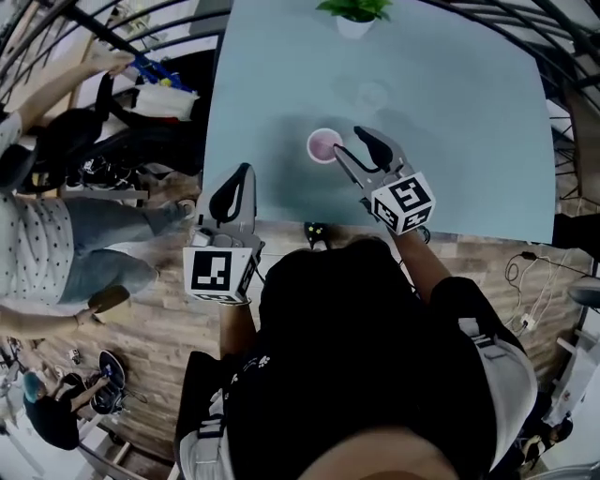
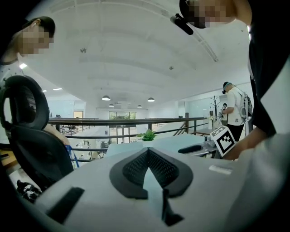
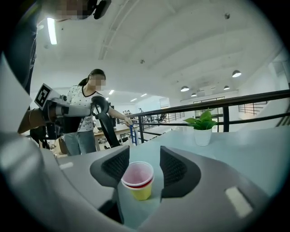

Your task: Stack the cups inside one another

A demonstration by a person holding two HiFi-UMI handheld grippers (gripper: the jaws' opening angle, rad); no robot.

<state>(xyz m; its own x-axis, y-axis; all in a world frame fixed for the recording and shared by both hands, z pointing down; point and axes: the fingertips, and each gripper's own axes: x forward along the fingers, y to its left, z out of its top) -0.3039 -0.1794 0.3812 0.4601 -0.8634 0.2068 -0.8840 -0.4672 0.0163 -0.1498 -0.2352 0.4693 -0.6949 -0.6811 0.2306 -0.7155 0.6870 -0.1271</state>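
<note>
L gripper (image 1: 246,171): at near-left corner of light blue table (image 1: 450,112). Jaws together, nothing btwn pads.

Cup stack (image 1: 324,145): upright on table, approx. centre. Pale pink cup nested in red, red nested in yellow.

R gripper (image 1: 349,141): just right of stack, jaws partly apart. In right gripper view, stack shows btwn pads, close to pad at that view's left, gap at the other. Not clamped.

Potted plant (image 1: 354,14): far edge.
</note>
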